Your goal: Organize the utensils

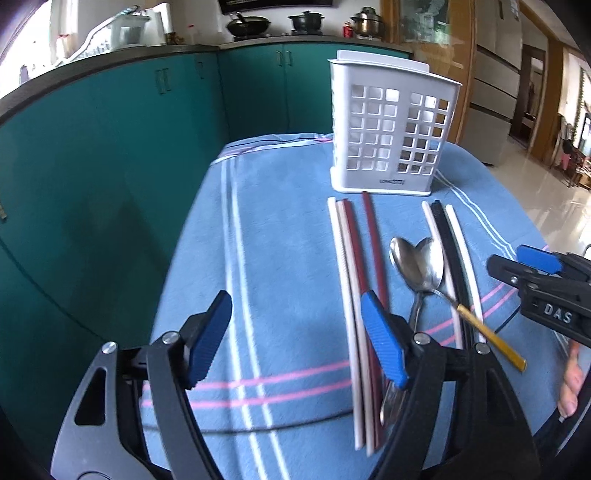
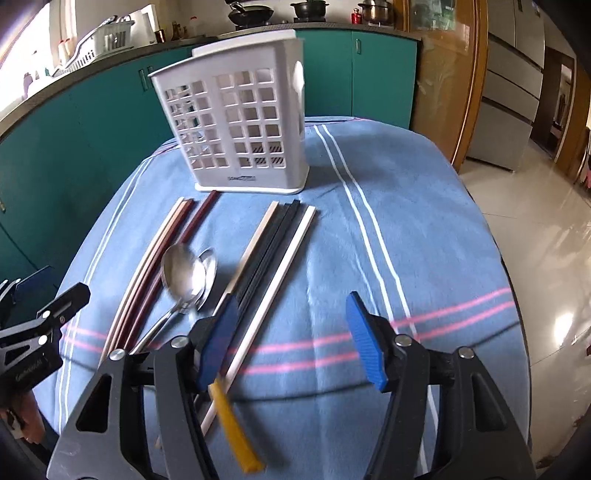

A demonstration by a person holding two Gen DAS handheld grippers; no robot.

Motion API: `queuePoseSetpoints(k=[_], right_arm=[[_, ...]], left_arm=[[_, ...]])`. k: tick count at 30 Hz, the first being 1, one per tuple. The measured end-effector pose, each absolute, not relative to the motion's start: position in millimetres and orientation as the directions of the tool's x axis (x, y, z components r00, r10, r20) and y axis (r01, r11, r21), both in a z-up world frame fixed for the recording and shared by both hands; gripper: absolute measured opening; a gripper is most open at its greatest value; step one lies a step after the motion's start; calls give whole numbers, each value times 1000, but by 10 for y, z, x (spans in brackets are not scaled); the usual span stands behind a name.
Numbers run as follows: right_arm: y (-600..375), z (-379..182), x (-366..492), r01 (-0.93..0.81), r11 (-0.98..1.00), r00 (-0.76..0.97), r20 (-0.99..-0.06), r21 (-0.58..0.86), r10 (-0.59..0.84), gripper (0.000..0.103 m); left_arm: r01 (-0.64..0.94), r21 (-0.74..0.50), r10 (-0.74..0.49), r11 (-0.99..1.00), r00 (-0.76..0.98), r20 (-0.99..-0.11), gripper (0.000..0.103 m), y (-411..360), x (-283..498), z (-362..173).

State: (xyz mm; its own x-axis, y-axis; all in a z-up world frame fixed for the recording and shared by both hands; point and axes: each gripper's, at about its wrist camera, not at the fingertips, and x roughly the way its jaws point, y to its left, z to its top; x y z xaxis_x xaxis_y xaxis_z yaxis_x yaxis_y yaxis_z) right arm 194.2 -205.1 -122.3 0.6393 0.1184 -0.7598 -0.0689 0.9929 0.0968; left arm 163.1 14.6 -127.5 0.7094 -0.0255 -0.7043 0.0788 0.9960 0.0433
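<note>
A white slotted utensil caddy point(image 1: 391, 129) point(image 2: 240, 122) stands upright at the far side of the blue striped cloth point(image 1: 280, 229). In front of it lie white and dark red chopsticks point(image 1: 354, 280) point(image 2: 147, 273), two steel spoons point(image 1: 417, 266) point(image 2: 188, 277) with overlapping bowls, one with a yellow handle point(image 1: 491, 343) point(image 2: 232, 424), and white and black chopsticks point(image 1: 454, 251) point(image 2: 273, 251). My left gripper point(image 1: 295, 332) point(image 2: 48, 291) is open over bare cloth, its right finger above the white and red chopsticks. My right gripper point(image 2: 291, 339) point(image 1: 517, 264) is open, its left finger above the yellow handle and a white chopstick.
Teal cabinets point(image 1: 110, 147) and a counter with pots point(image 1: 306, 20) run behind the table. The cloth drops off at the left edge point(image 1: 184, 258) and right edge point(image 2: 498, 258) toward a shiny tiled floor point(image 2: 546, 229). A thin black cable point(image 1: 258, 424) crosses the near cloth.
</note>
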Motion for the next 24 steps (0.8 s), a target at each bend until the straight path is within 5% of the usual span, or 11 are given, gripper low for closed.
queuePoseSetpoints(k=[3,7,12,18,24], right_arm=[[-2144,-1276,2076,-63,989,622,-770,135,145,41],[-2320,-1361,2217,-14,989,603,-788,144,123,37],[-2365,-1364,2484,-18,970,576,-790,244,209,36],[-2084,-1455,2637,-37,996,566,-819,84,90,36],[-2310,-1469,2524,5,994,576,-812,111,88,37]], left_arm=[[105,17,-63,994,711,-700,65,123,1811,-1264],[163,-23,-132,986,696,-705,56,-4,2028,-1256],[160,-28,-131,987,684,-718,57,-74,2195,-1320],[122,-17,-90,992,619,-780,57,45,2433,-1494],[141,27,-65,990,610,-789,66,-36,2512,-1580]])
